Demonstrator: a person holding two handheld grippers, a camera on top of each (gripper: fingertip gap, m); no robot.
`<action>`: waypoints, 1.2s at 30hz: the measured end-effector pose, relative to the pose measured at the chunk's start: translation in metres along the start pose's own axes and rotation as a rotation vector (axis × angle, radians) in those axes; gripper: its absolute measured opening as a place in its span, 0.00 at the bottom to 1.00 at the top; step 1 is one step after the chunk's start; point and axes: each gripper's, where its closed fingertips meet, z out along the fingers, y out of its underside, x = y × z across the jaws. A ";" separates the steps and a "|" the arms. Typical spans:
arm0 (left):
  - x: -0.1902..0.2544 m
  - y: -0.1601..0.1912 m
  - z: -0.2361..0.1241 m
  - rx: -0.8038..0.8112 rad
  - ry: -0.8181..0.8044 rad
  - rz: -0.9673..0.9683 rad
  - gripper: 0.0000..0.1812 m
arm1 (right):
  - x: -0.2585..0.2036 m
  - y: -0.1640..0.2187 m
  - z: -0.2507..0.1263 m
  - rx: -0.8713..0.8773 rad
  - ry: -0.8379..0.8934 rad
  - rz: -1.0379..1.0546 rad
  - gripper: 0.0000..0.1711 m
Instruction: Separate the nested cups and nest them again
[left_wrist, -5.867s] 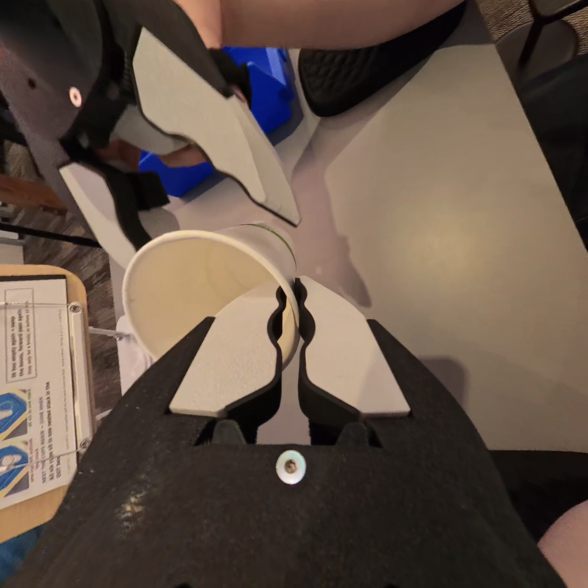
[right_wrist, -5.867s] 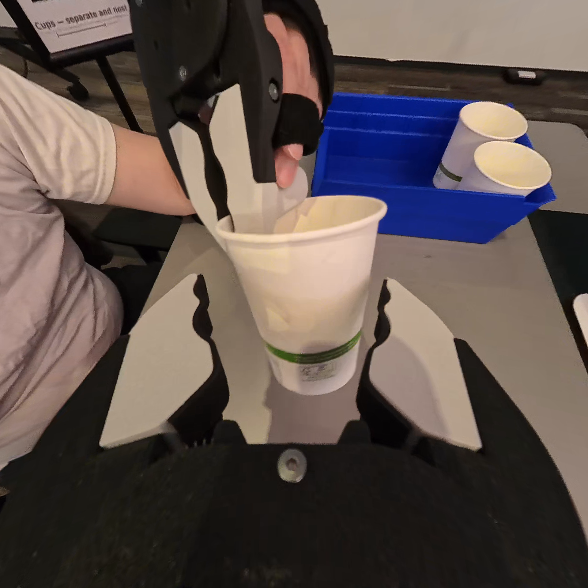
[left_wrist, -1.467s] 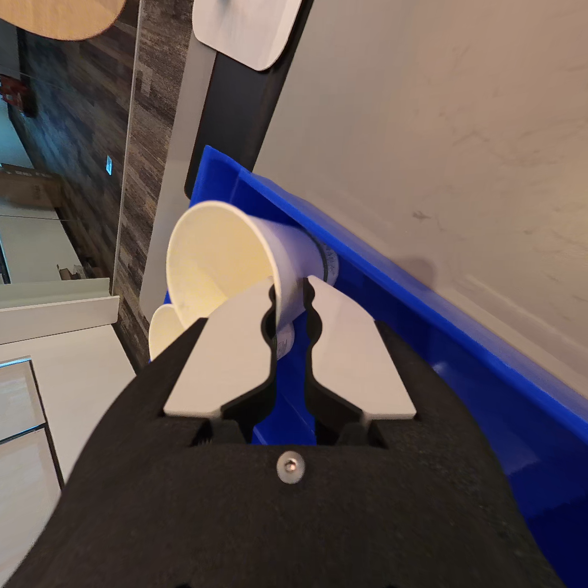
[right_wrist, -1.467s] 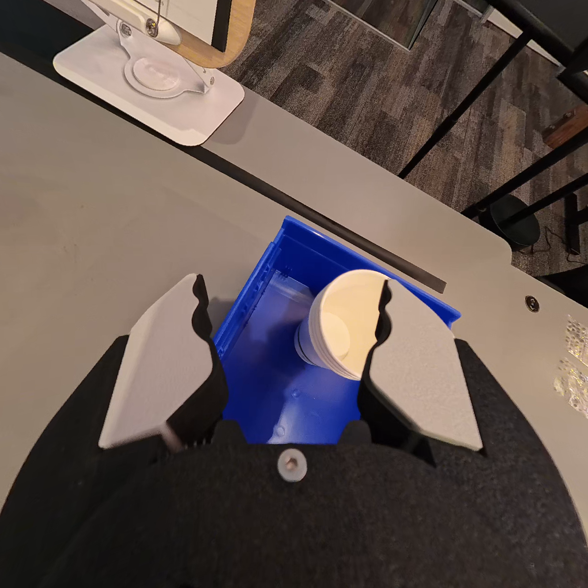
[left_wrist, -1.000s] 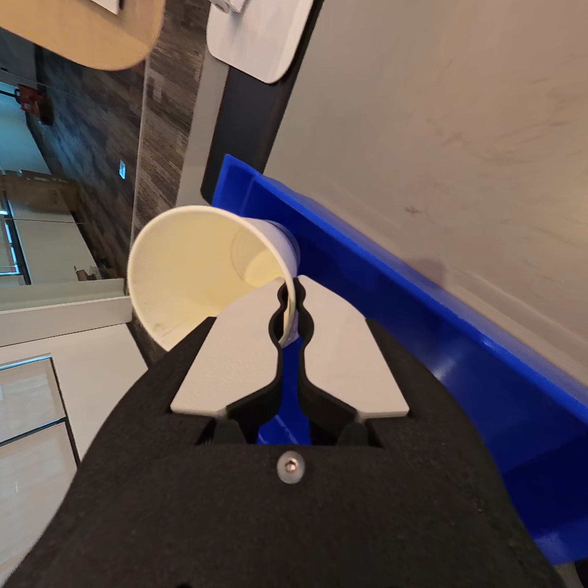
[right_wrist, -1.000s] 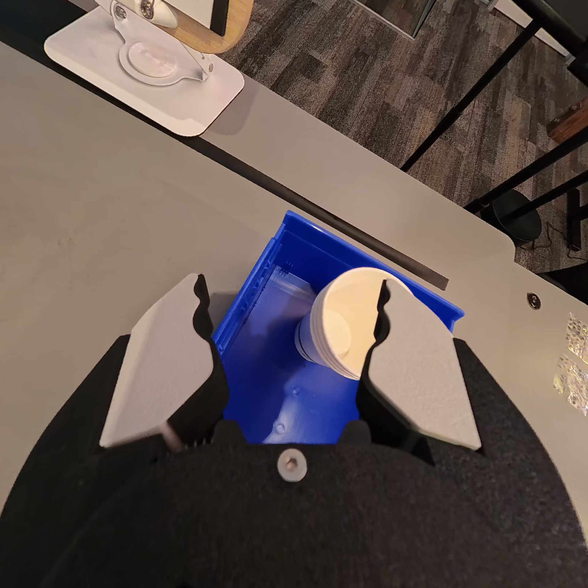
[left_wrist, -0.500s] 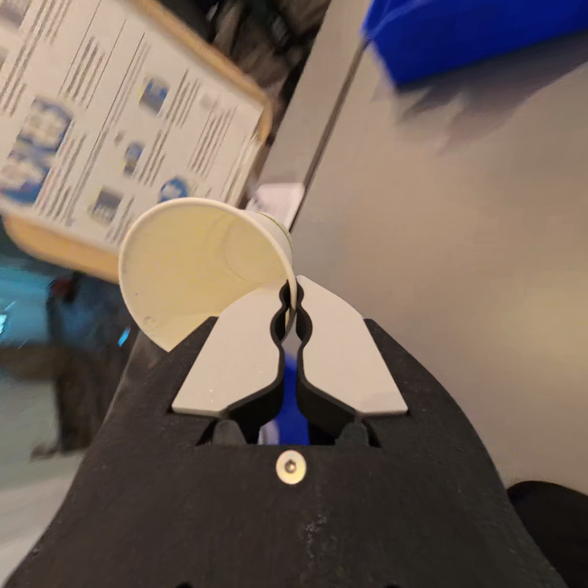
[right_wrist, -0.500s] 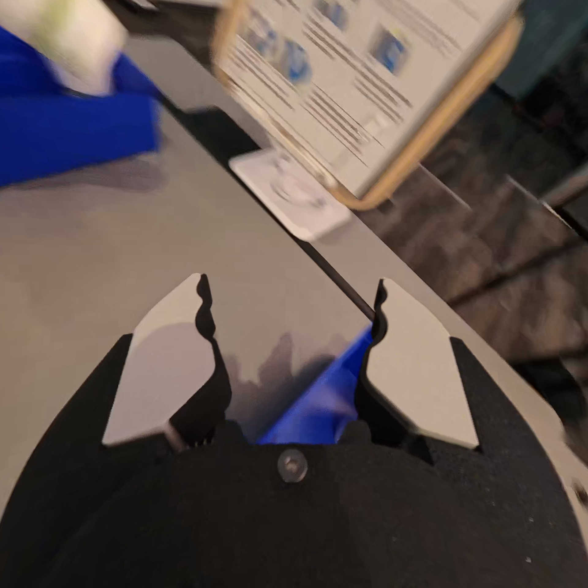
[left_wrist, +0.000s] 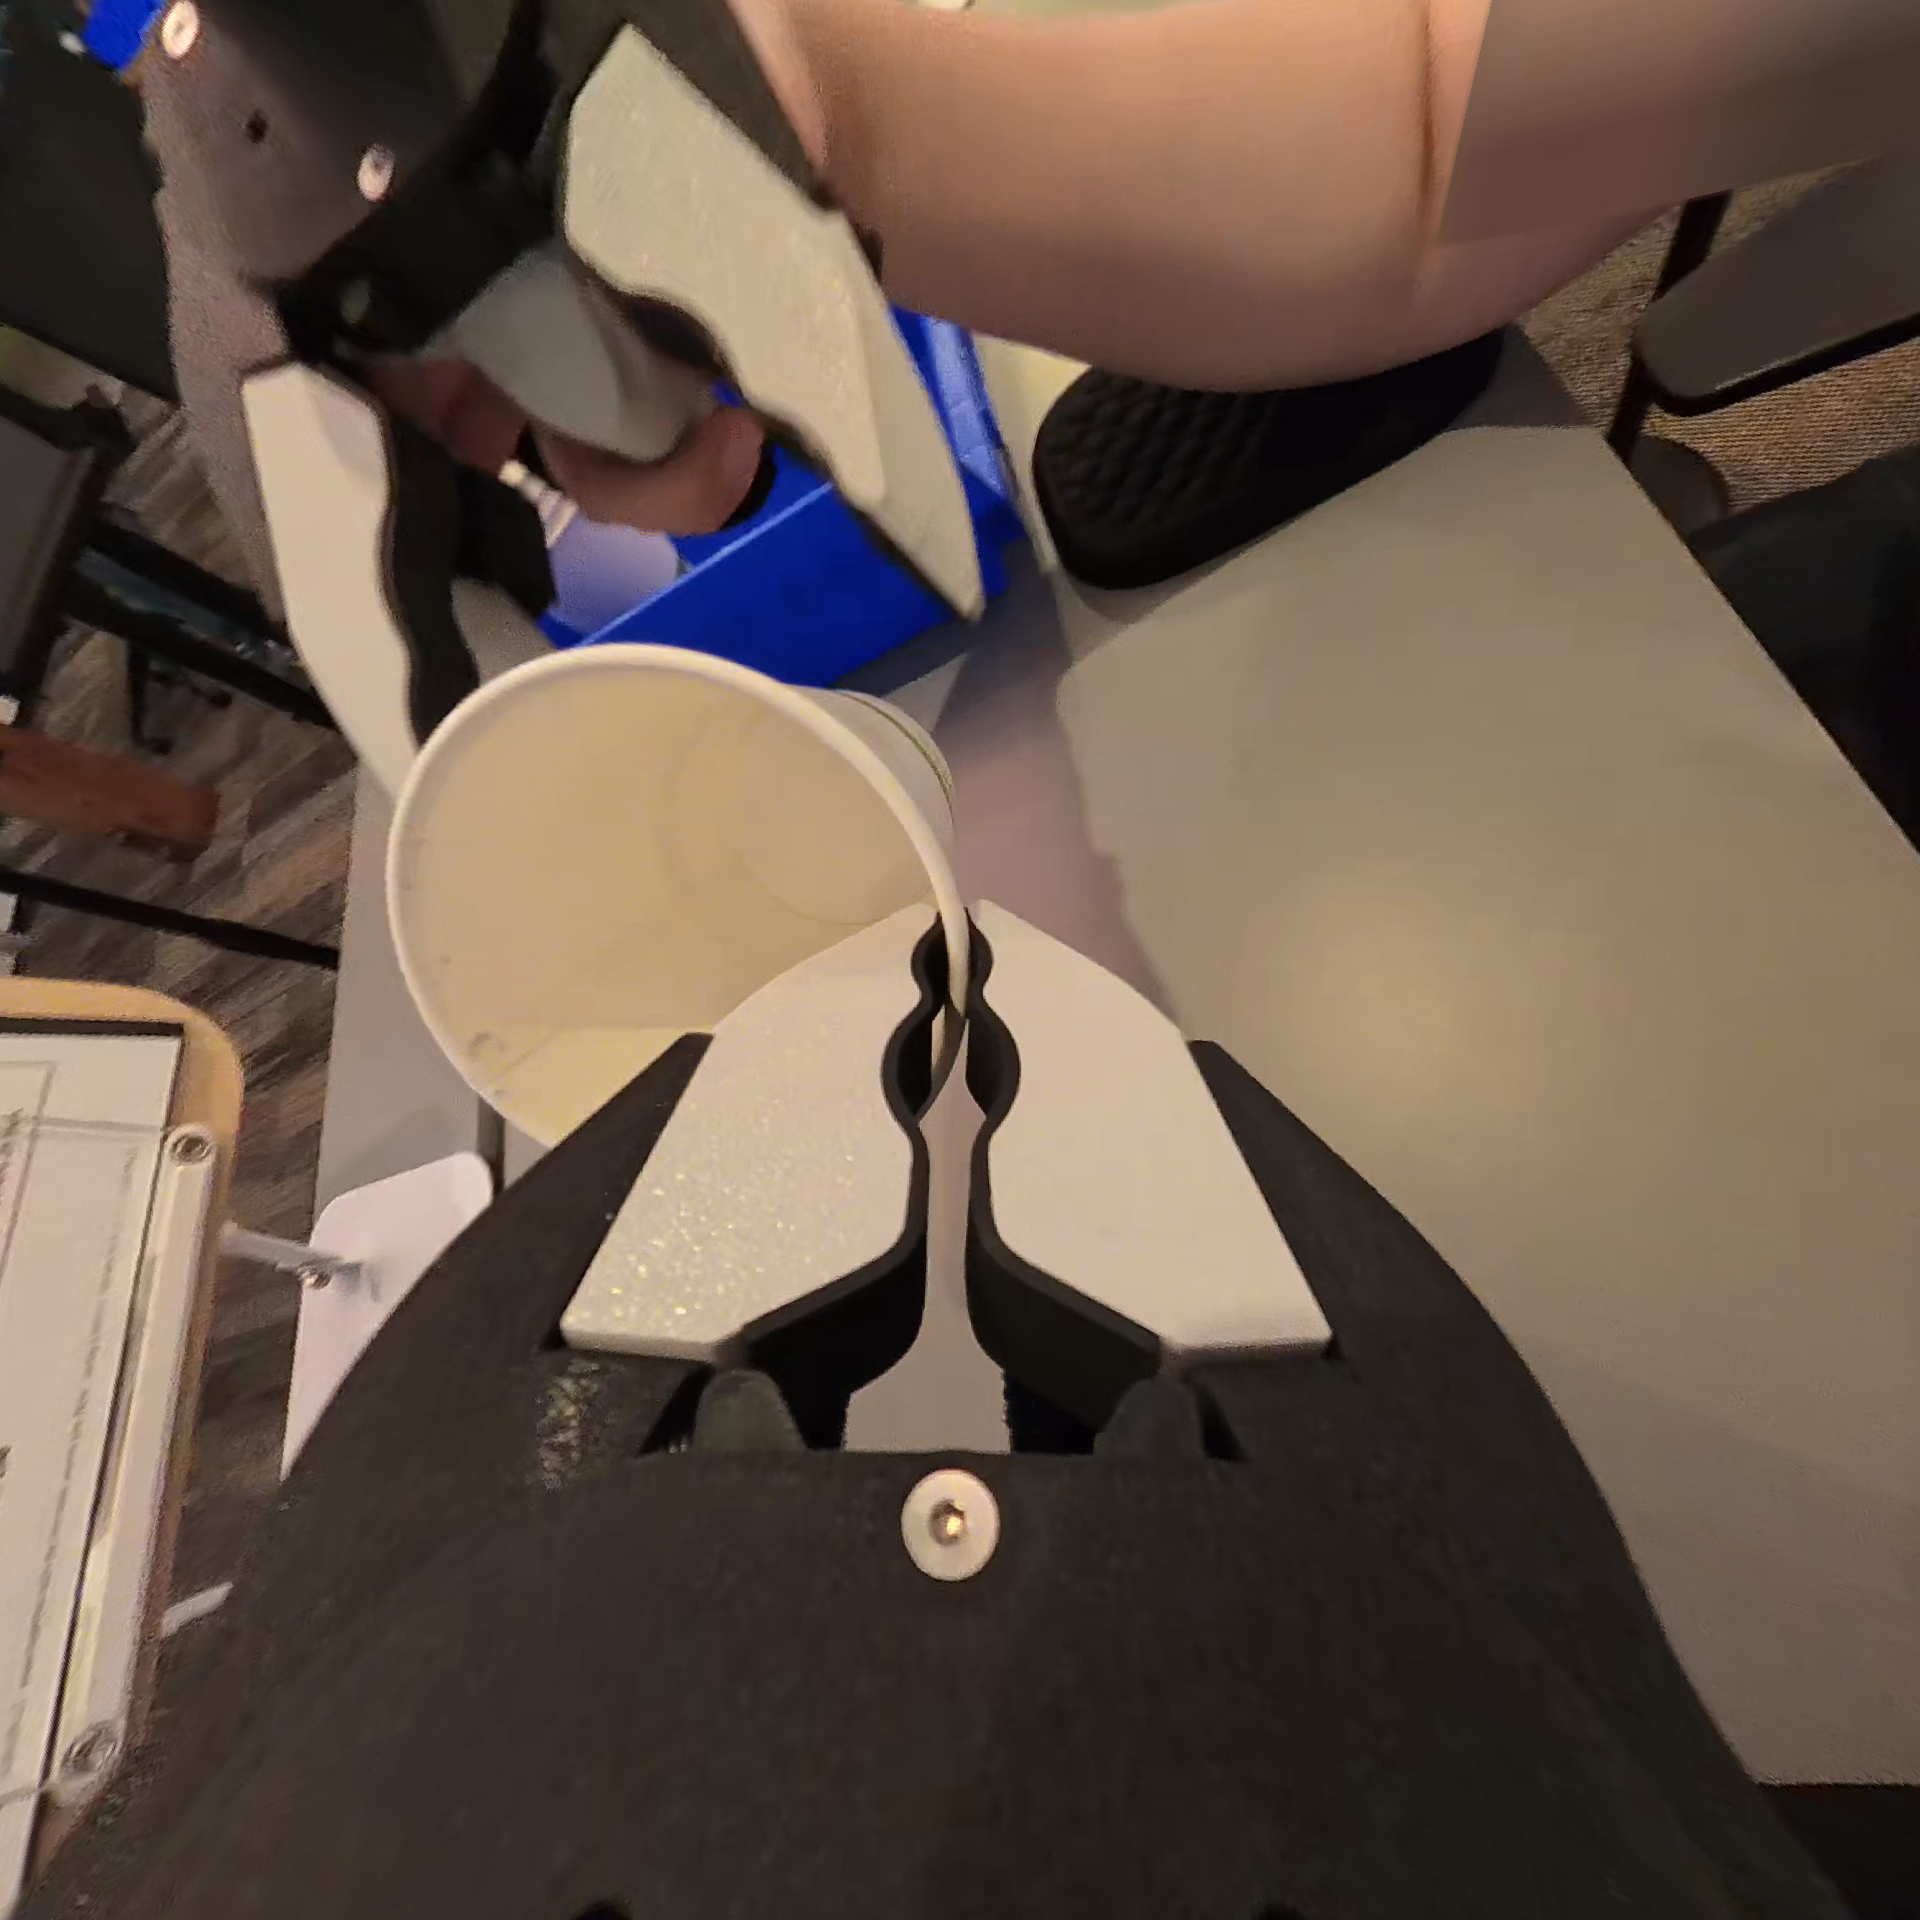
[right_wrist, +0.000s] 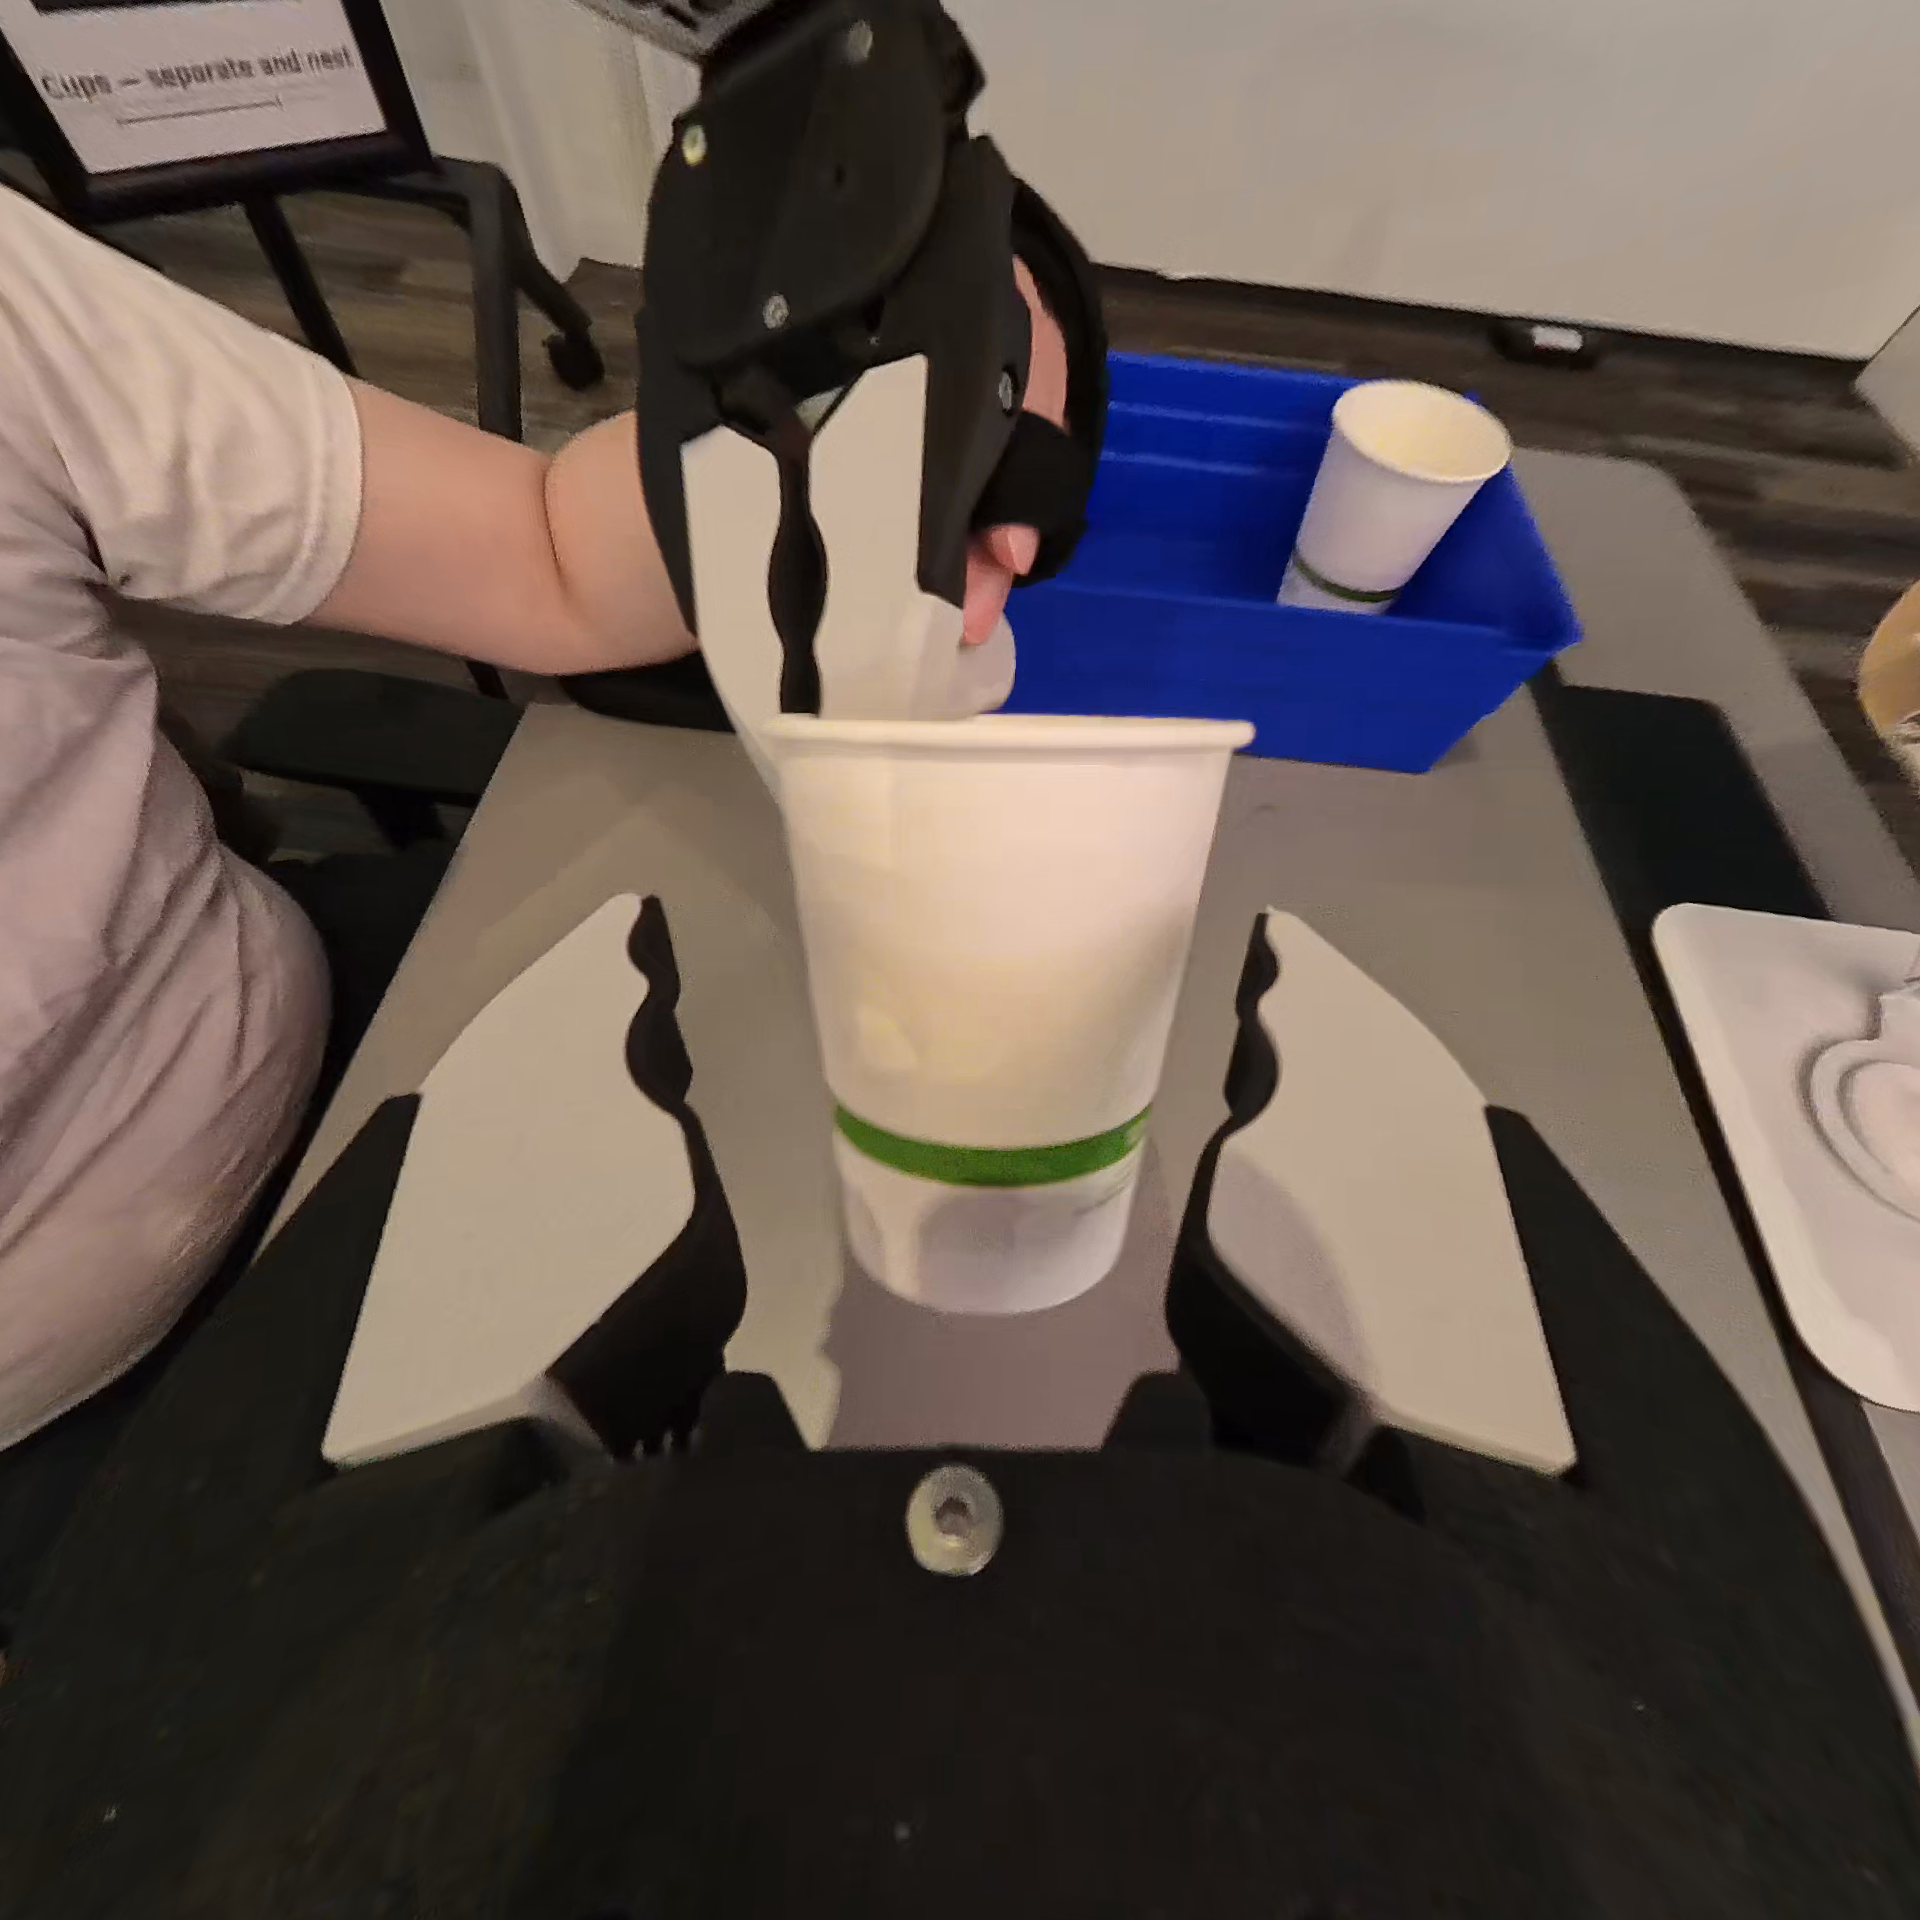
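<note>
One white paper cup with a green band (right_wrist: 992, 997) is hanging above the grey worktop (right_wrist: 1455, 883), my left gripper (left_wrist: 954, 971) pinching its rim; my right gripper (right_wrist: 951, 1081) is waiting wide around it (squeeze gently, below the rim).

Seen from the right wrist view, the held paper cup (right_wrist: 997, 997) hangs above the table (right_wrist: 1455, 935), between the right gripper's (right_wrist: 951, 997) fingers without touching them. The left gripper (right_wrist: 805, 686) is above the cup's near-left rim. Behind the cup sits the bin (right_wrist: 1247, 665), with another paper cup (right_wrist: 1382, 499) inside its right end. A stand base (right_wrist: 1787, 1122) lies right of the cup.
</note>
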 end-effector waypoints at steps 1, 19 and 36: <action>0.002 -0.001 0.002 0.001 0.011 0.005 0.00 | 0.001 0.004 0.004 -0.018 -0.002 -0.006 0.59; 0.020 0.006 0.016 -0.094 0.074 0.062 0.01 | -0.014 0.041 0.035 -0.172 -0.173 0.064 0.53; -0.005 -0.020 -0.019 0.076 -0.075 -0.003 0.20 | 0.003 0.032 0.022 -0.113 -0.098 0.049 0.52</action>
